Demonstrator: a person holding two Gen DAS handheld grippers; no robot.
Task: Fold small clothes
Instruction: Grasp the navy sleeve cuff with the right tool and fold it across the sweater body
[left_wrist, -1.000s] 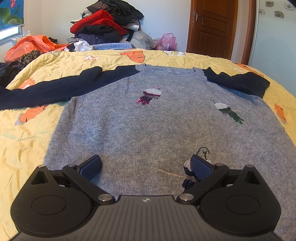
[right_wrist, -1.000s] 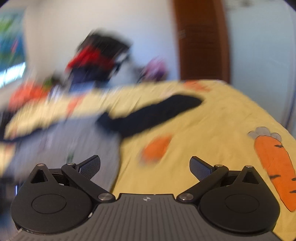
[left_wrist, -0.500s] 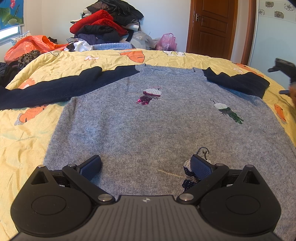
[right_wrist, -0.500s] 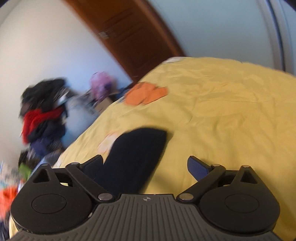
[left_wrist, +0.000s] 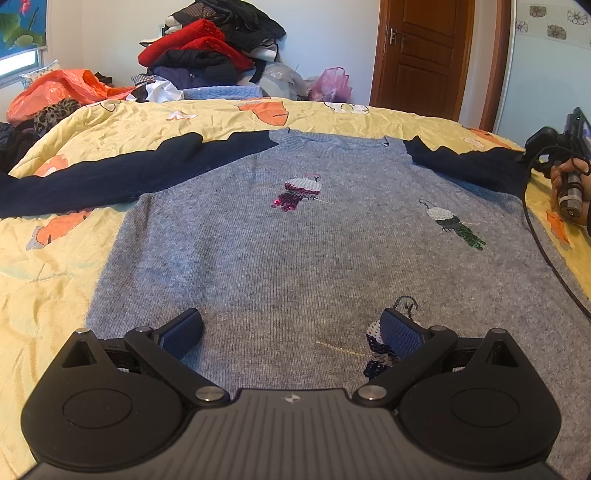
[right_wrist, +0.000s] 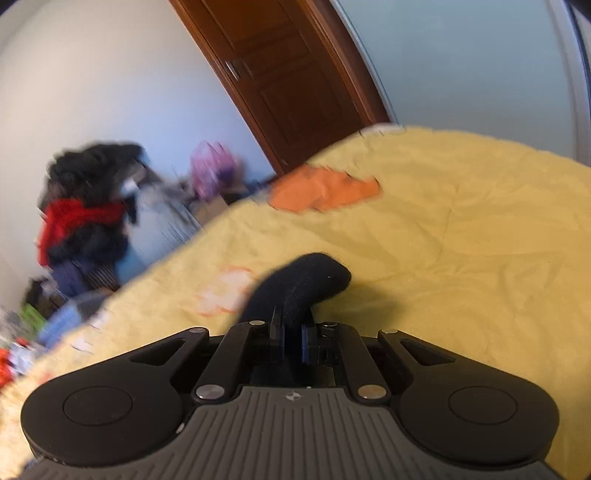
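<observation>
The left gripper (left_wrist: 291, 328) hangs low over the hem of the grey sweater (left_wrist: 314, 251), its fingers spread wide and holding nothing. The right gripper (right_wrist: 293, 334) is tilted, its fingers pinched together on the dark sleeve (right_wrist: 303, 284), whose end curls up ahead of them. A hand (left_wrist: 570, 184) grips its handle (seen at the left view's far right edge). The sweater lies flat on the yellow bedspread (left_wrist: 55, 266), with two dark sleeves and three sequin birds.

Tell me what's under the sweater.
The sweater lies flat on the yellow quilt, which shows all around it. Anything between them is covered. The right tool pinches one dark sleeve.
</observation>
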